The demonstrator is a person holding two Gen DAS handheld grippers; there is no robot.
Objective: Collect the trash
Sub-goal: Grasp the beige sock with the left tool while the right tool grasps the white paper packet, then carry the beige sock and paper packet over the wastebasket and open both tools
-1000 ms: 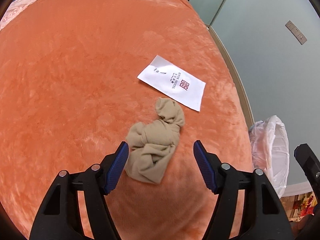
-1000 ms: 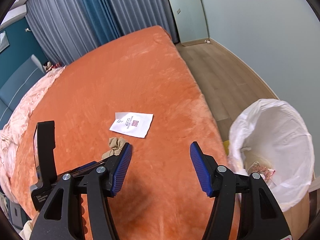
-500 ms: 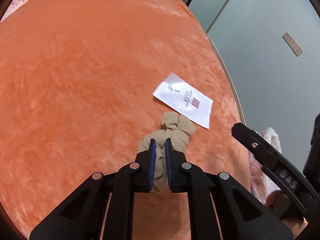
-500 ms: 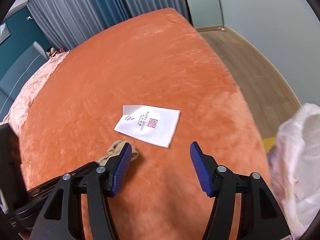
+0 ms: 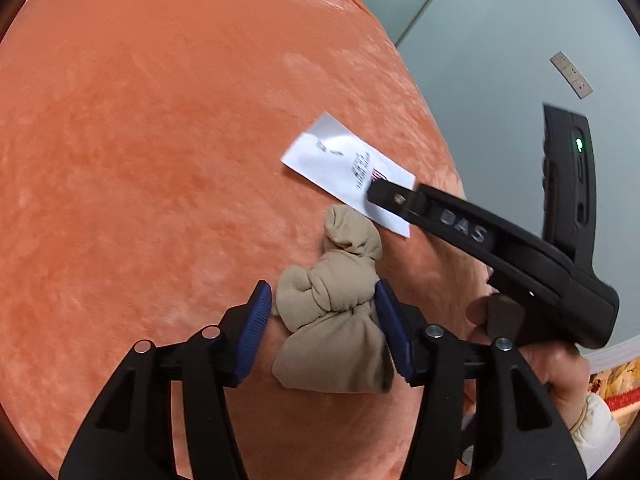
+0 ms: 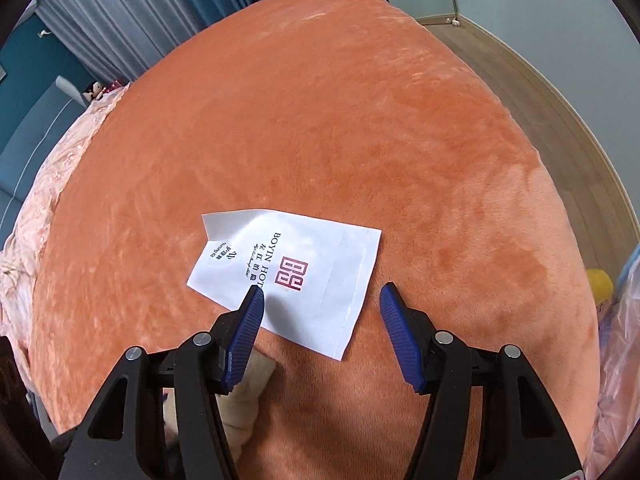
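A crumpled beige cloth [image 5: 332,312] lies on the orange blanket [image 5: 160,160]. My left gripper [image 5: 322,292] straddles it; its jaws are opening, with the cloth between the blue pads and still resting on the bed. Just beyond lies a white printed paper packet [image 5: 340,160]. My right gripper [image 6: 320,294] hovers open low over the packet [image 6: 304,256], with its left fingertip above the packet's near edge and nothing held. In the left wrist view one right finger [image 5: 400,200] reaches over the packet. The cloth [image 6: 248,392] shows behind the right gripper's left finger.
The bed's edge drops to a wood floor [image 6: 540,92] on the right. A bin lined with a clear plastic bag [image 6: 620,340] stands beside the bed, with a yellow item [image 6: 598,280] near it. A hand [image 5: 560,364] holds the right gripper. Curtains [image 6: 140,12] hang beyond the bed.
The left jaws closed on the beige cloth, then spread apart again around it. The right gripper dropped and moved in over the white packet, away from the bin.
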